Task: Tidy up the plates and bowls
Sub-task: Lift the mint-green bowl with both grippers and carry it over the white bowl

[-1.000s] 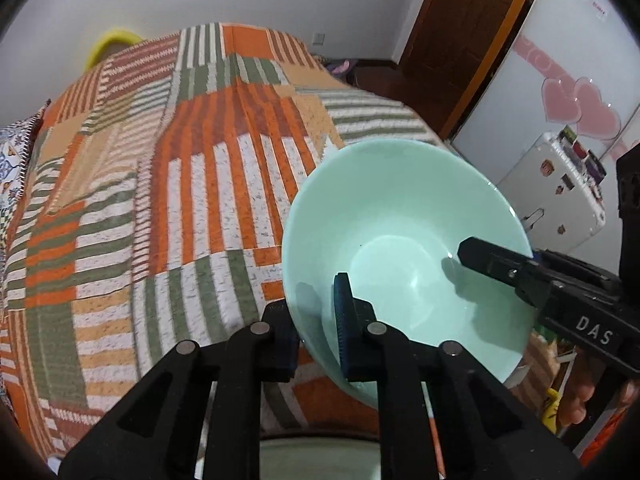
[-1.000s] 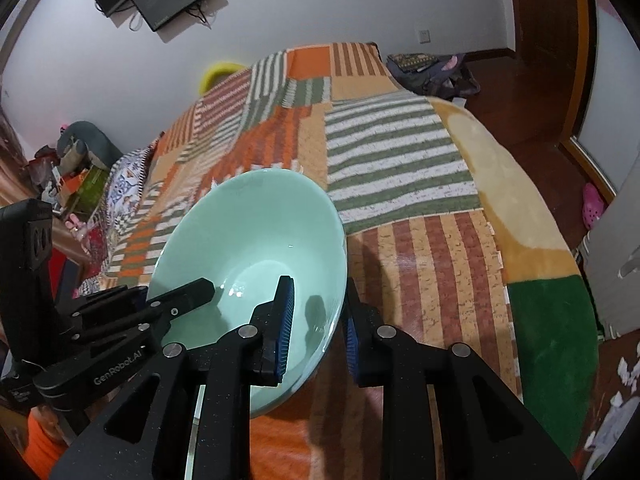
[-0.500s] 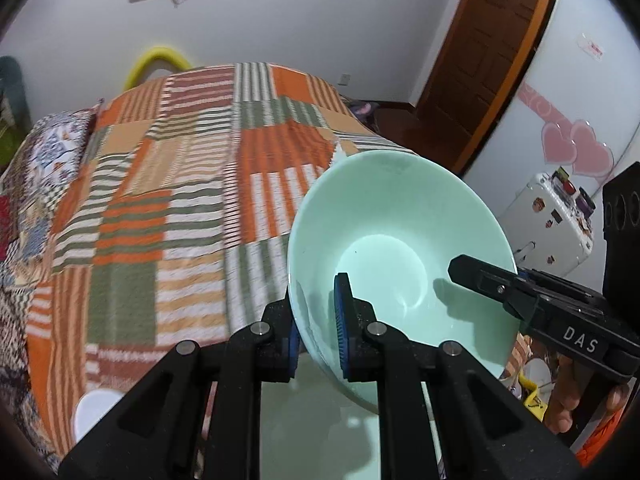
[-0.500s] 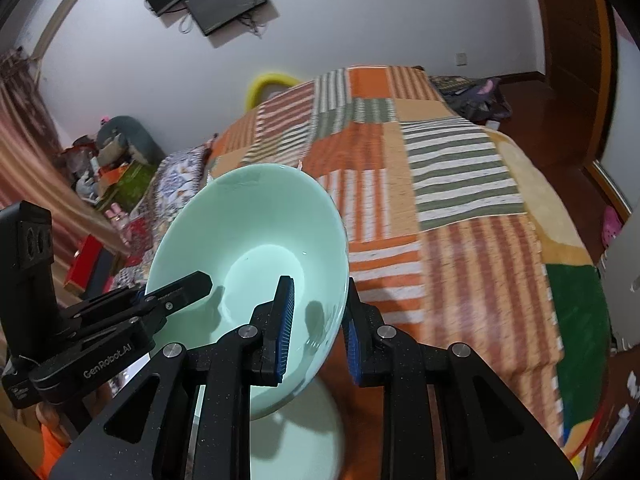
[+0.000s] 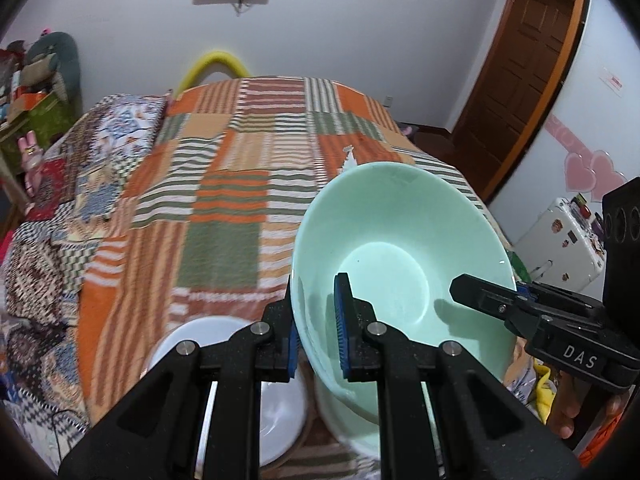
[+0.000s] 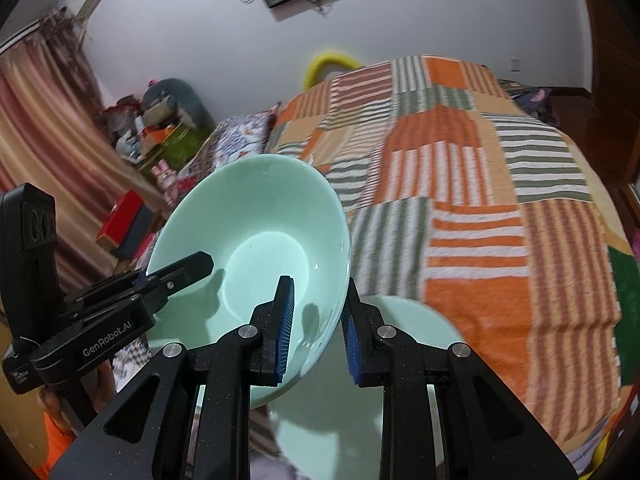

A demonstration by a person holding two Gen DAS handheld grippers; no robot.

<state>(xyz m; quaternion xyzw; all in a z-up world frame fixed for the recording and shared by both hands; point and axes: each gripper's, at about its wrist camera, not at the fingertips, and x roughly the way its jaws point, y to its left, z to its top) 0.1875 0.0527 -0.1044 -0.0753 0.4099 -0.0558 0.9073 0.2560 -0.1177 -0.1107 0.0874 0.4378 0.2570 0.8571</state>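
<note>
A mint-green bowl (image 5: 400, 240) hangs tilted in the air, held by both grippers on opposite sides of its rim. My left gripper (image 5: 318, 320) is shut on the near rim in the left wrist view, one blue pad inside and one outside. My right gripper (image 6: 318, 320) is shut on the rim in the same way in the right wrist view, where the bowl (image 6: 256, 232) fills the middle. Under the bowl lies a mint-green plate (image 6: 404, 336), blurred. A white plate (image 5: 216, 336) lies to its left, partly hidden by my fingers.
A bed with an orange, green and white patchwork blanket (image 5: 240, 208) fills the space behind the dishes. A brown door (image 5: 520, 68) and a white suitcase (image 5: 564, 244) stand at the right. Shelves with clutter (image 6: 152, 136) and a curtain (image 6: 44, 128) are at the left.
Both grippers carried the bowl sideways and a little upward, still shut on its rim. The white plate and the green plate came into view beneath it, and the bed shifted back.
</note>
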